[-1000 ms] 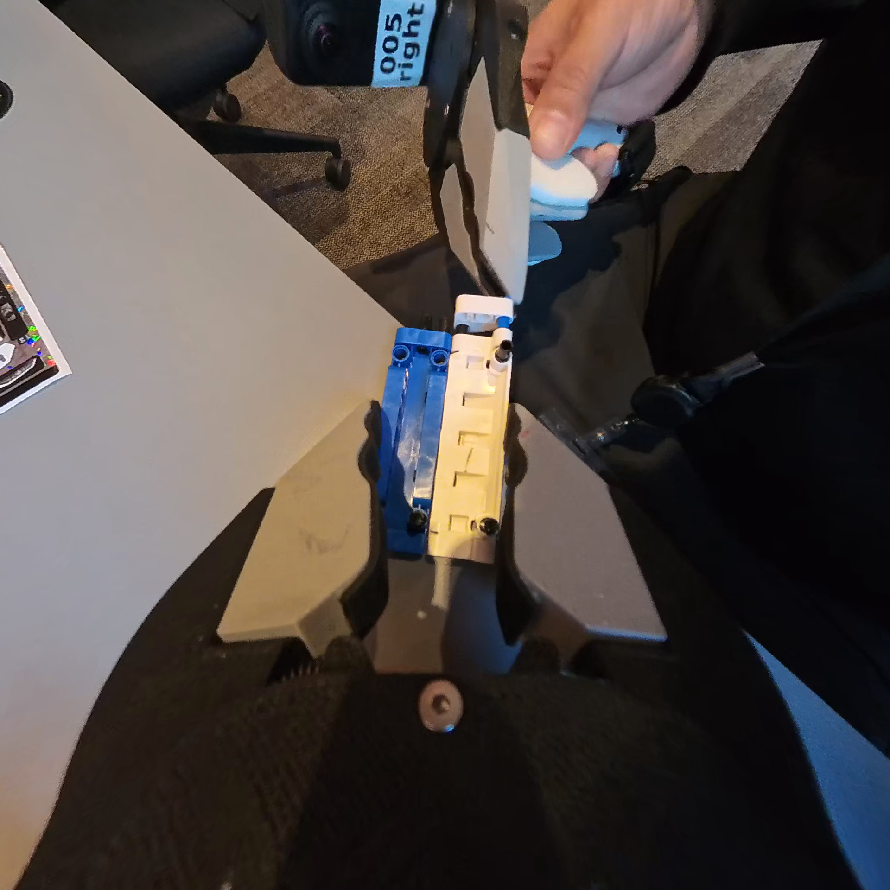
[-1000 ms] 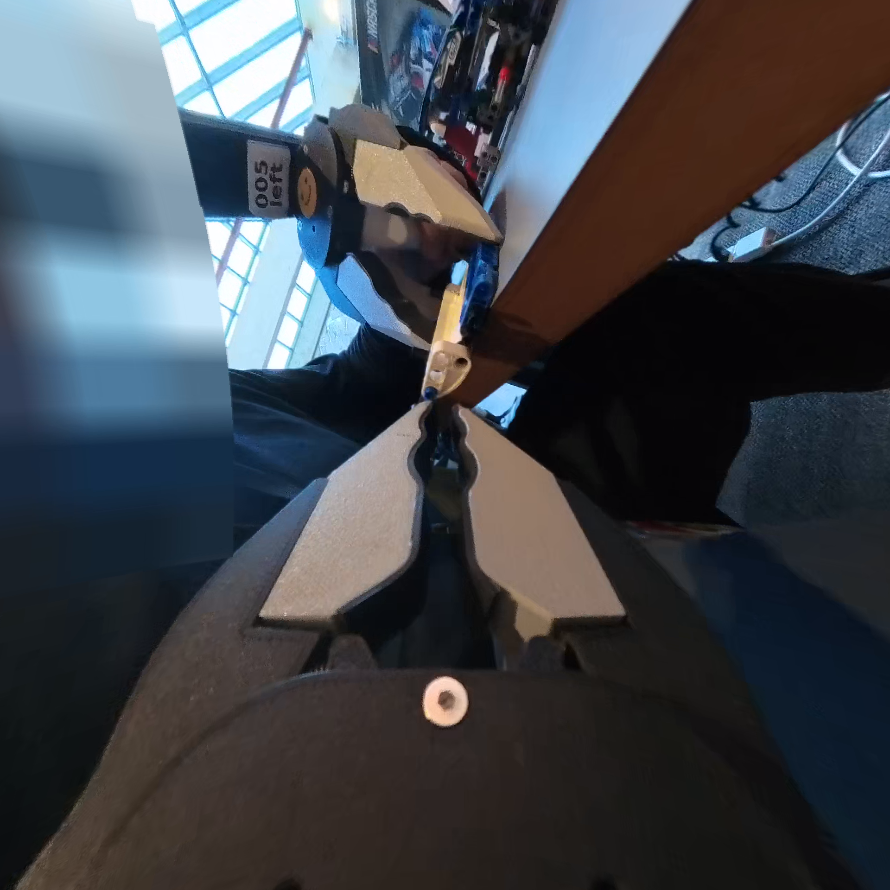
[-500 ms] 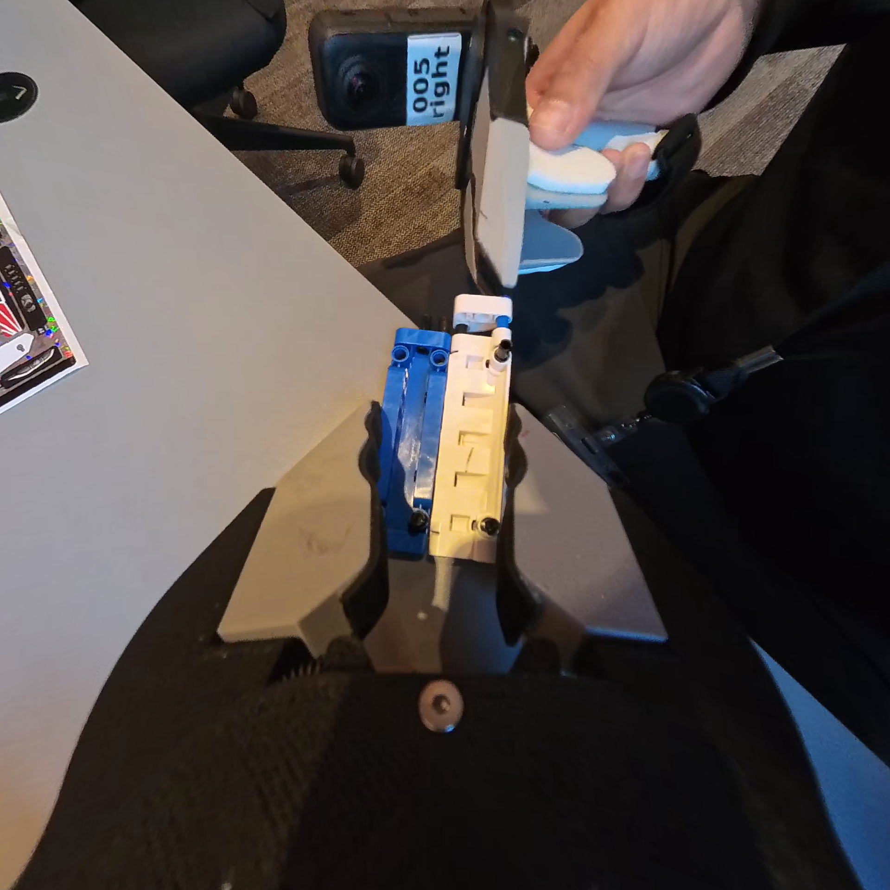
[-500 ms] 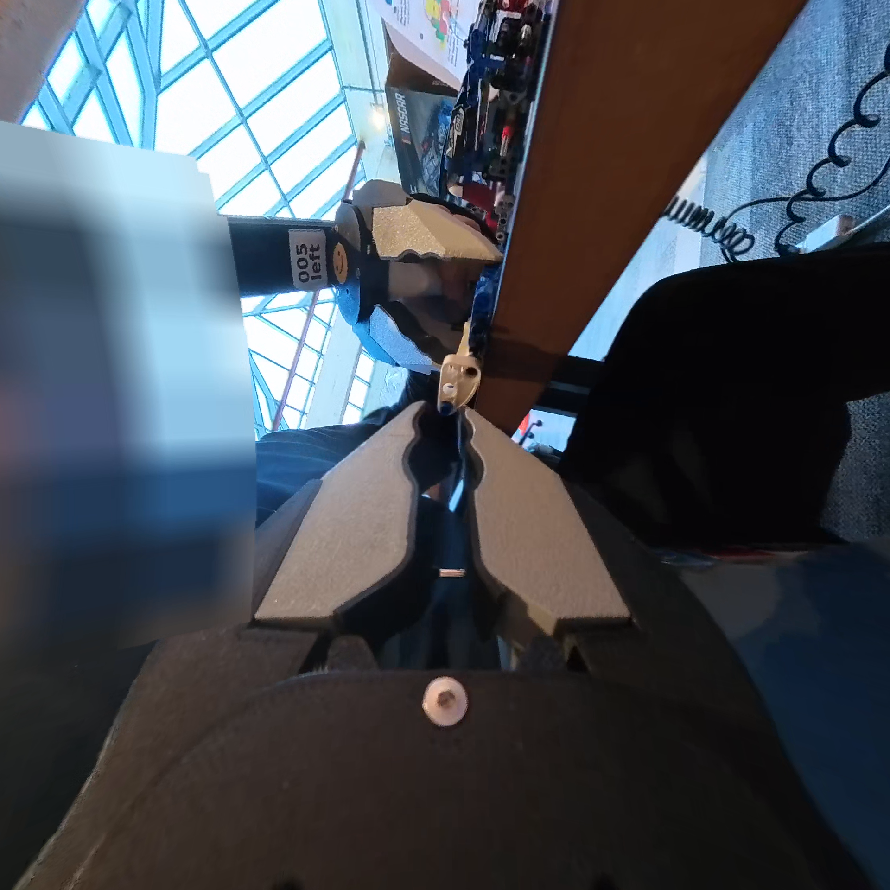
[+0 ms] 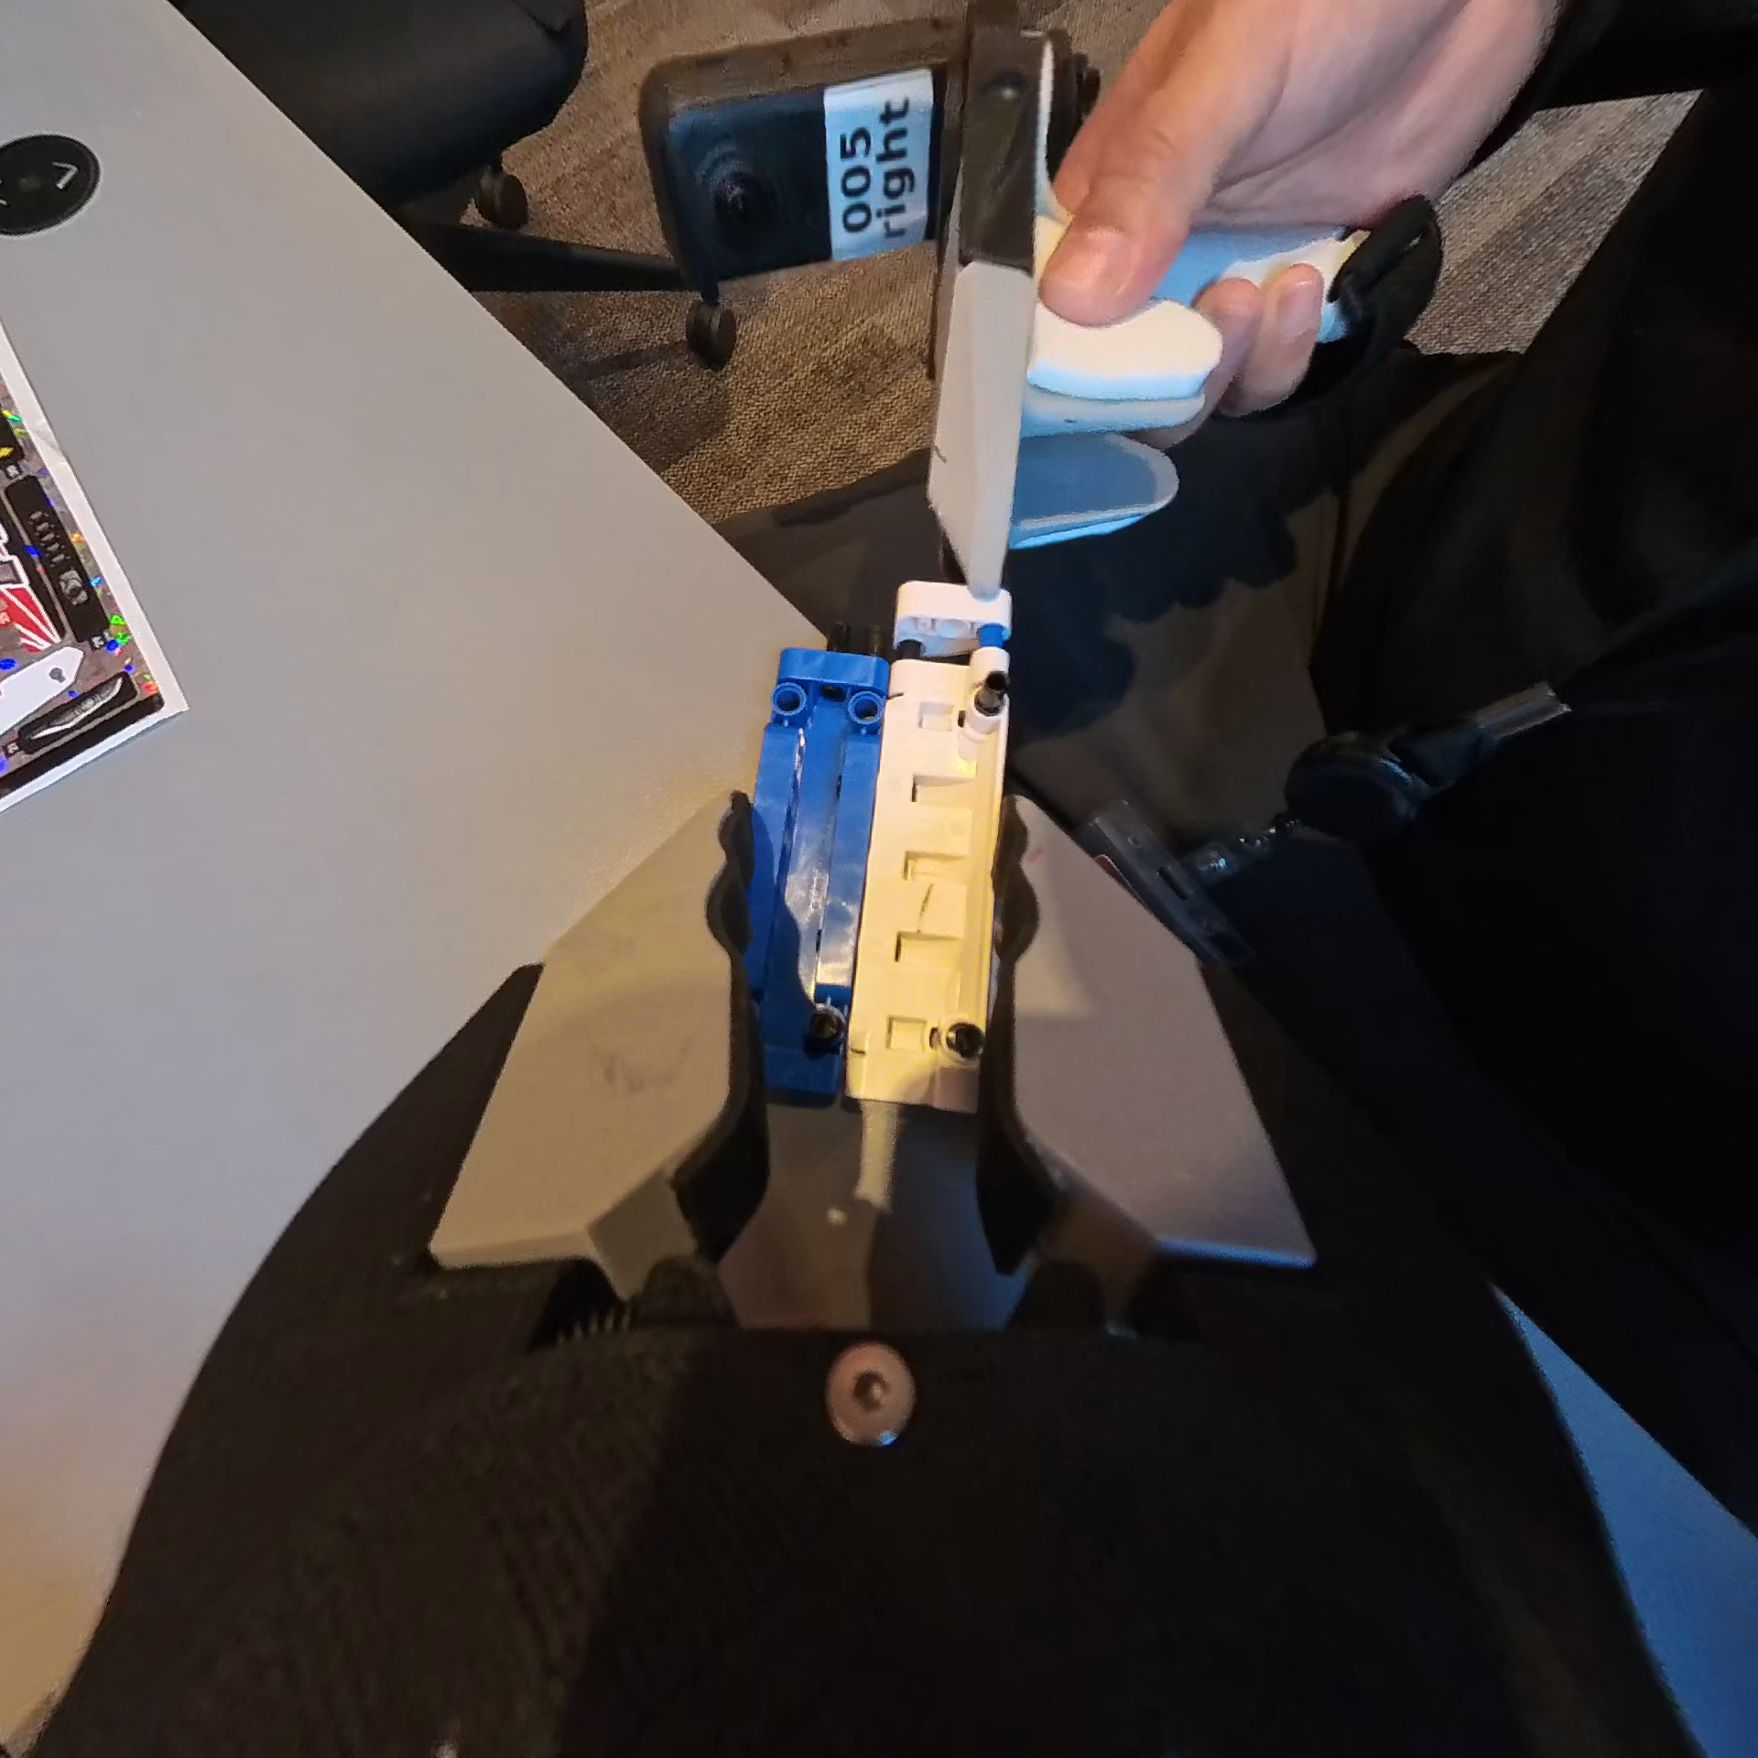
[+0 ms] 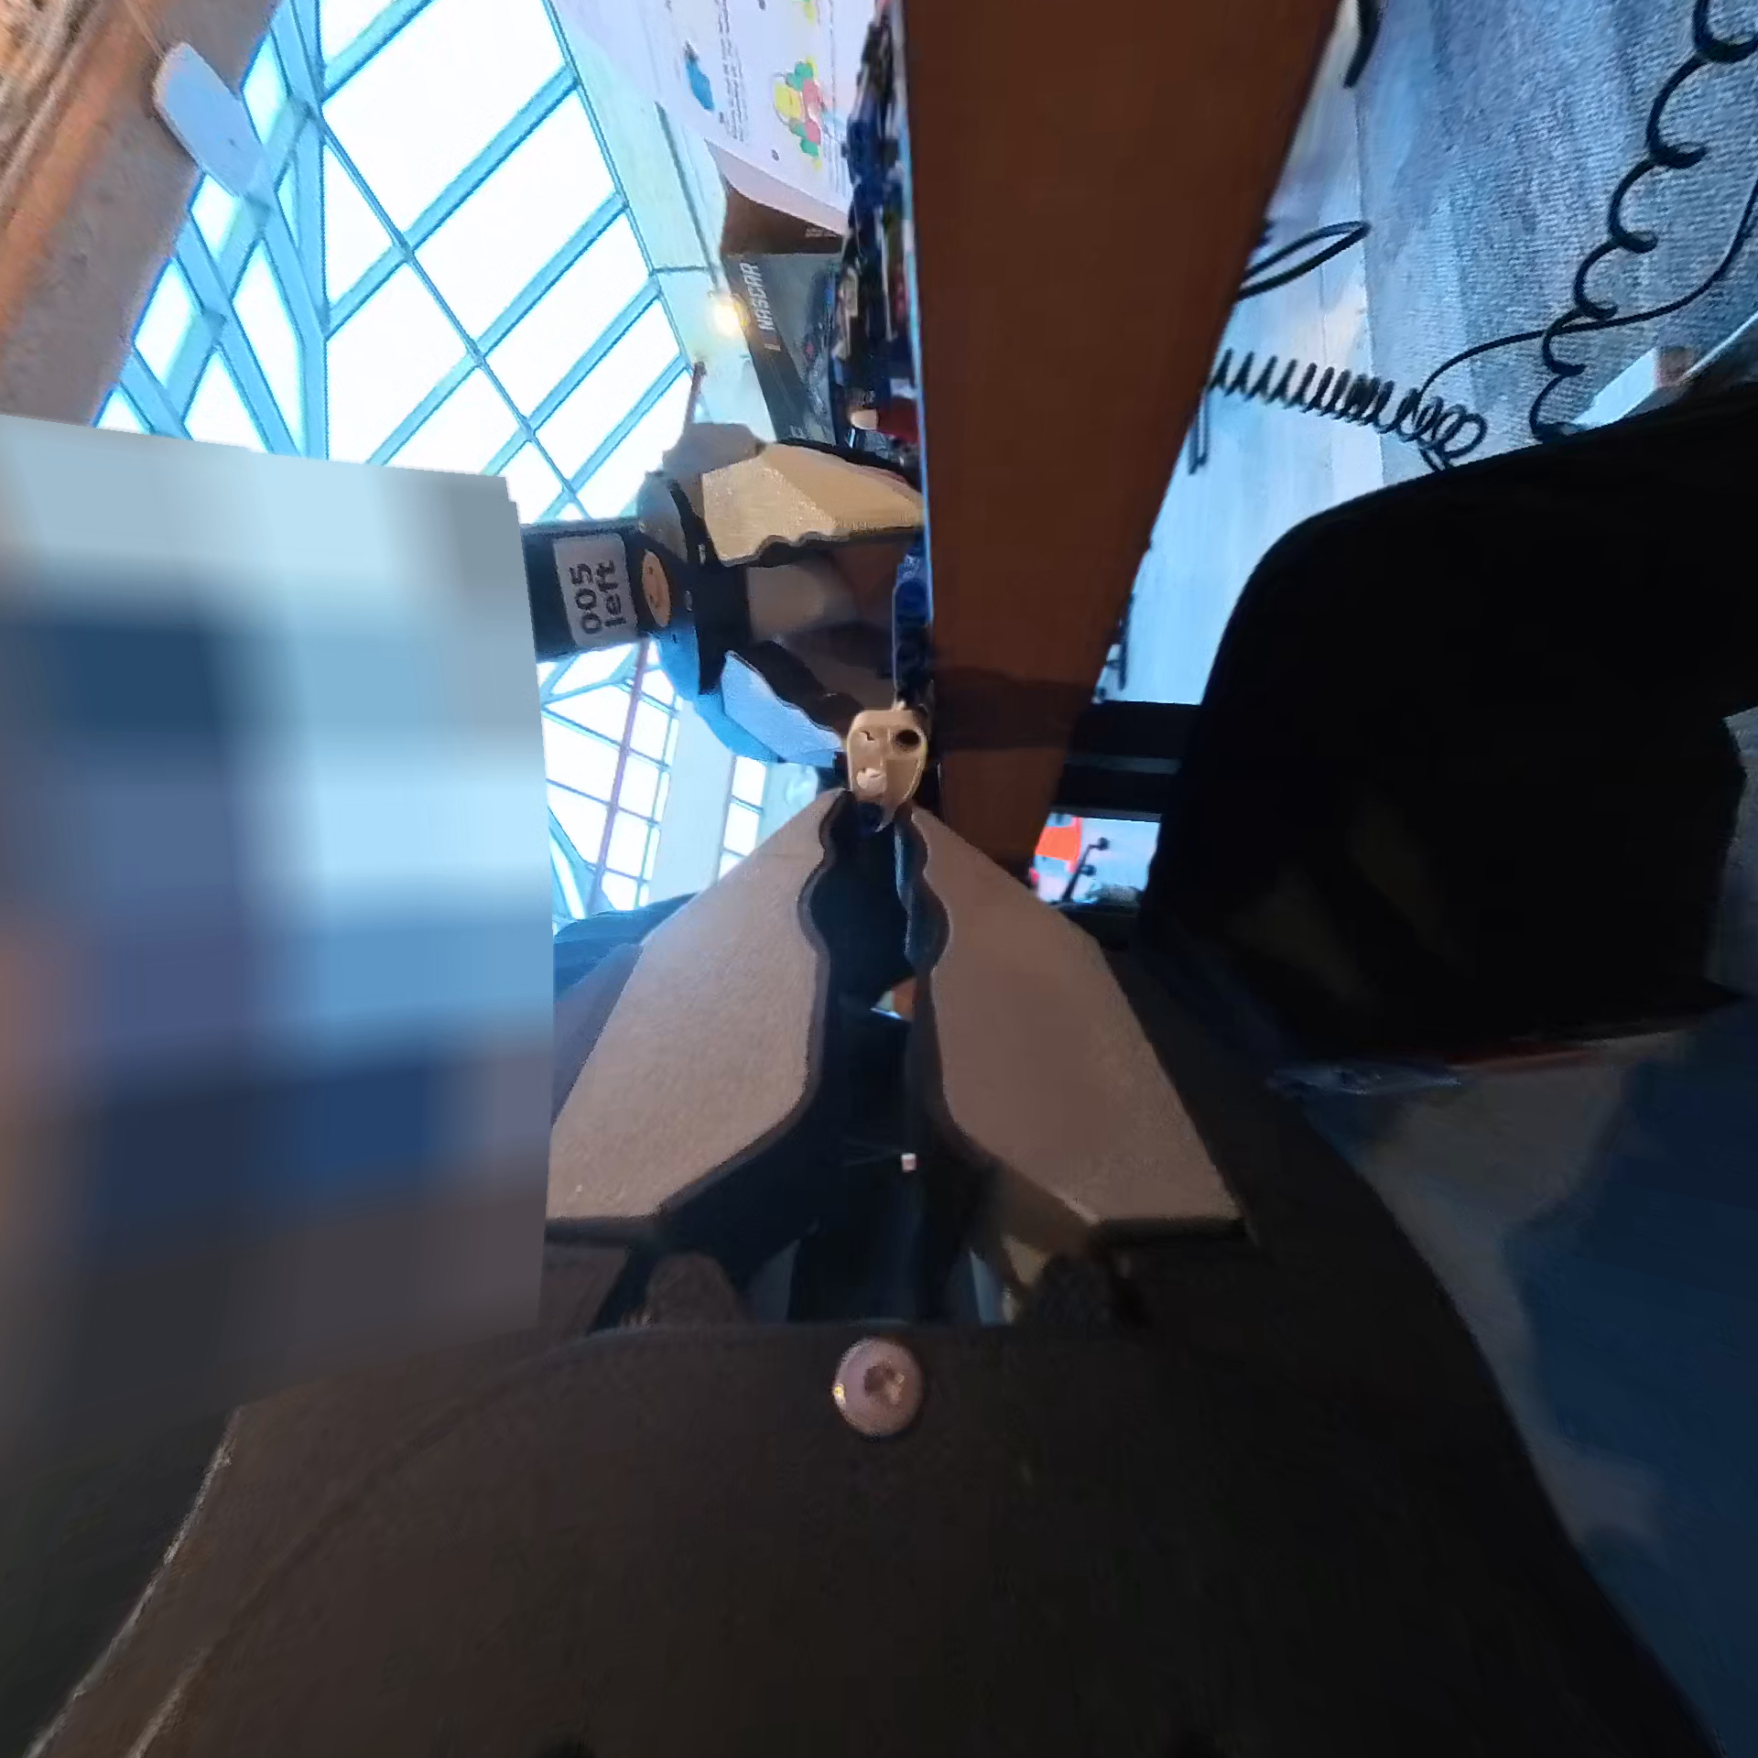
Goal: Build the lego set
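Observation:
My left gripper (image 5: 875, 818) is shut on a blue and white lego assembly (image 5: 913, 885), held just off the grey table's corner. A small white connector (image 5: 951, 614) with blue pins sits at the assembly's far end. My right gripper (image 5: 985, 571), held by a hand, comes down from above with its fingers together, and its tip touches the connector's right end. In the right wrist view the right gripper (image 6: 877, 816) is shut, and the white connector (image 6: 885, 752) sits just beyond its tips. The left gripper (image 6: 809, 609) shows behind the connector.
The grey table (image 5: 285, 571) fills the left, with a sticker sheet (image 5: 57, 666) at its edge. An office chair base (image 5: 704, 333) stands on the carpet beyond. From below I see the table's brown underside (image 6: 1046, 380), a lego box (image 6: 790, 333) and a coiled cable (image 6: 1332, 400). There is about 5 centimetres between the tips of the two grippers.
The right gripper has swung round while its tip stays at the white connector; its camera body now shows more in the left wrist view. The left gripper keeps hold of the assembly.

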